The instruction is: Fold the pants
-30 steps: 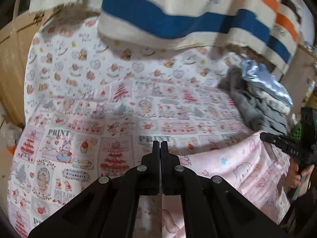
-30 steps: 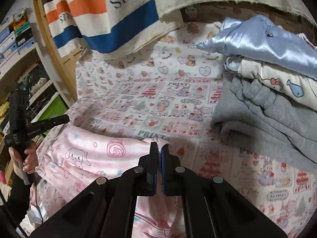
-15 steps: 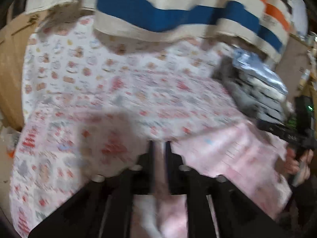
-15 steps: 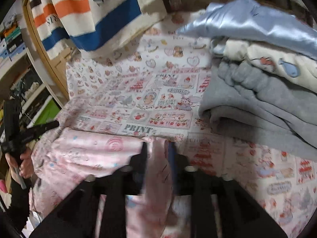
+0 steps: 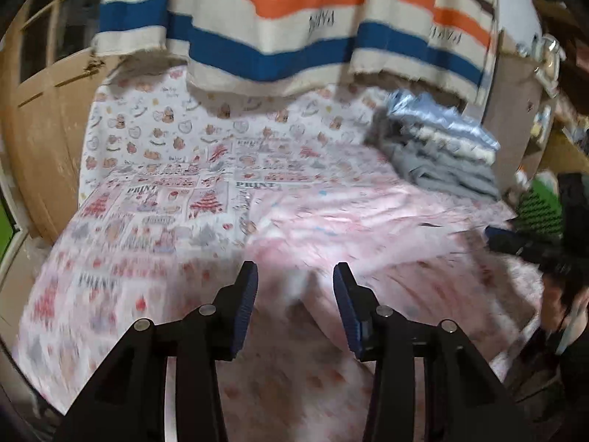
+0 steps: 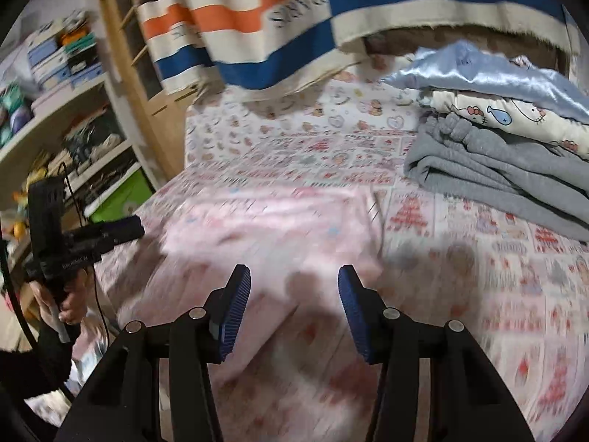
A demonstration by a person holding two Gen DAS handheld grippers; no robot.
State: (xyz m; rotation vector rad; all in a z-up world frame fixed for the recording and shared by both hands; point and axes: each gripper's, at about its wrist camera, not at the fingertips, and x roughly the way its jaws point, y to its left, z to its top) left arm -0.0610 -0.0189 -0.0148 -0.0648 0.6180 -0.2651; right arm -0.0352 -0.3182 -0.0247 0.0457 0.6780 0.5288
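Observation:
The pink patterned pants (image 5: 360, 235) lie spread flat on the printed bed sheet (image 5: 154, 206); they also show in the right wrist view (image 6: 265, 232). My left gripper (image 5: 294, 280) is open and empty above the pants' near left part. My right gripper (image 6: 294, 280) is open and empty above the pants' near right part. Each gripper shows in the other's view, the right one (image 5: 522, 243) at the far right and the left one (image 6: 92, 235) at the far left. Both views are blurred by motion.
A stack of folded clothes (image 6: 508, 136), grey under cream under shiny blue, sits at the bed's right side (image 5: 441, 151). A striped blanket (image 5: 294, 25) hangs over the far edge. Shelves (image 6: 66, 110) stand left of the bed, beside a wooden panel (image 5: 48, 140).
Both grippers were shut on the pants' edge and have opened and let go. The pants now lie flat farther up the bed, and both grippers have pulled back and up.

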